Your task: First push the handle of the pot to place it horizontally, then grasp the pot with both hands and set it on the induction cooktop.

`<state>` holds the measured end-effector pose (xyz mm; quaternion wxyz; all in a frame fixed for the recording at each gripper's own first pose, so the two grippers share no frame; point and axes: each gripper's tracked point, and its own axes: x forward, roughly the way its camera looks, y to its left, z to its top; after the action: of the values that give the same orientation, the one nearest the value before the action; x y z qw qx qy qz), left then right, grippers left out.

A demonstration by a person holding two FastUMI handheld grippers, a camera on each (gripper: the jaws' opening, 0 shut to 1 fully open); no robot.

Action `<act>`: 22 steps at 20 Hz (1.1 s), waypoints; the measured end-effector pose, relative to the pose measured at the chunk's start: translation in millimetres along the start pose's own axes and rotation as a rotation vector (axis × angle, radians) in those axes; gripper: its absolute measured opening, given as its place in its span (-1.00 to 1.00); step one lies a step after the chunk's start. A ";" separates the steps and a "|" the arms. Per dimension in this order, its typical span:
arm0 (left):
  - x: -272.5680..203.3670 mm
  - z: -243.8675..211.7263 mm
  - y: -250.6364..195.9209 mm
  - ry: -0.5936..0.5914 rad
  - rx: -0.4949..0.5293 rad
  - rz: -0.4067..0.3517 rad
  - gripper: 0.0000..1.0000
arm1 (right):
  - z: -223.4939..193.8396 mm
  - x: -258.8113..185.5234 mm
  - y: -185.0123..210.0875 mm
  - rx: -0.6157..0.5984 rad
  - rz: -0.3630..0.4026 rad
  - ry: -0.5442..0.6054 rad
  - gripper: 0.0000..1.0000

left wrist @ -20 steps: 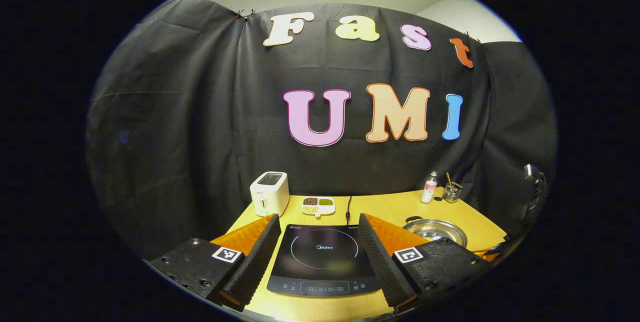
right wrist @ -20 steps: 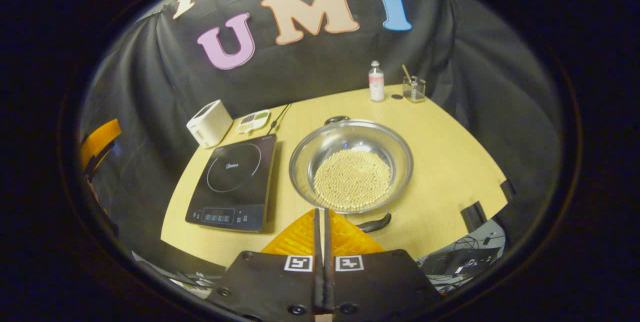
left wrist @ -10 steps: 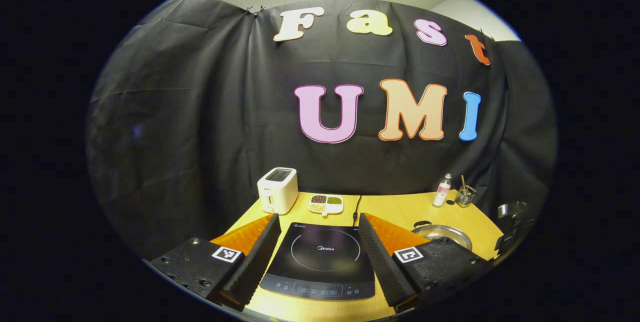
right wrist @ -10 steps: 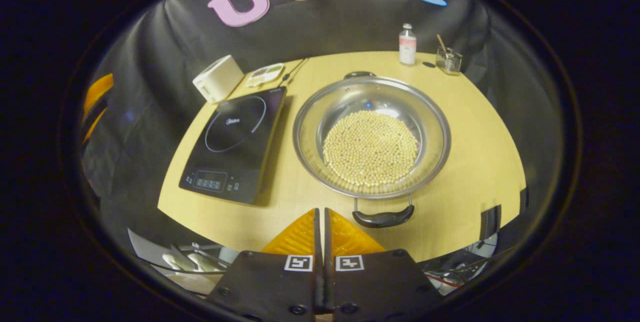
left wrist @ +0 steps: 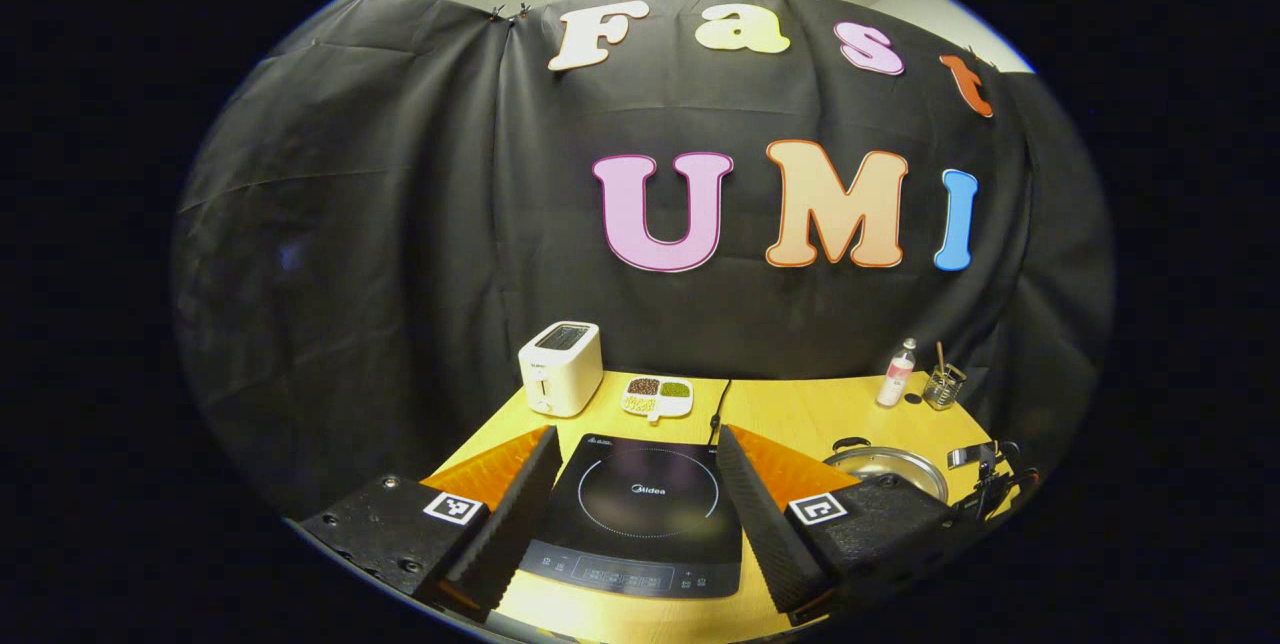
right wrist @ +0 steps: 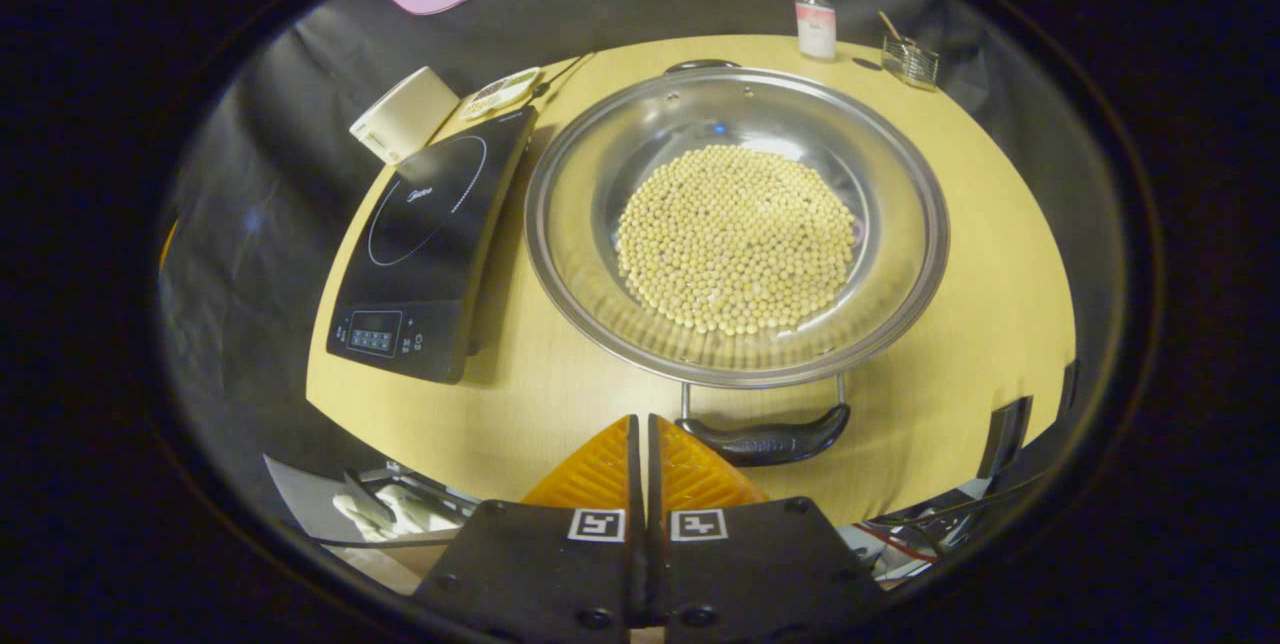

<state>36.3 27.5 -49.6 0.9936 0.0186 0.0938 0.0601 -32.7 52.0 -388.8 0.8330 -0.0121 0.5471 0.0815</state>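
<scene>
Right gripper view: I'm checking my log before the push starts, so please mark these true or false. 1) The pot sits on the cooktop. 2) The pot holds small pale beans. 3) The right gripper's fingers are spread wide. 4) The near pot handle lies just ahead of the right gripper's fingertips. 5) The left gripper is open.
1) False. The pot stands on the table beside the induction cooktop.
2) True. Pale beans cover its bottom.
3) False. The right gripper has its fingers closed together, holding nothing.
4) True. The near handle lies just ahead, slightly to one side.
5) True. The left gripper is open, with the cooktop seen between its fingers.
</scene>
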 end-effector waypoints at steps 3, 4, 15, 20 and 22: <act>-5.0 -0.9 -2.6 0.003 -0.004 0.017 0.84 | 4.9 -2.3 -16.9 0.002 -0.025 0.001 -0.94; -5.5 -1.8 -4.0 0.005 -0.007 0.022 0.83 | 4.7 -2.9 -21.0 0.008 -0.032 0.000 -0.94; -3.7 -12.9 -38.5 0.027 -0.037 0.006 0.84 | 17.0 -11.8 -84.2 0.018 -0.142 -0.016 -0.94; -1.5 -10.7 -59.9 0.021 -0.017 -0.003 0.86 | 25.6 -11.2 -106.9 0.017 -0.157 -0.015 -0.95; -1.6 -12.0 -69.1 0.023 -0.025 -0.005 0.86 | 29.9 -10.8 -116.0 -0.008 -0.163 -0.010 -0.94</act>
<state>40.5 -40.9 -64.4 0.9927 0.0053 0.1046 0.0591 7.6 -60.5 -375.0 0.8395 -0.0595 0.5399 0.0158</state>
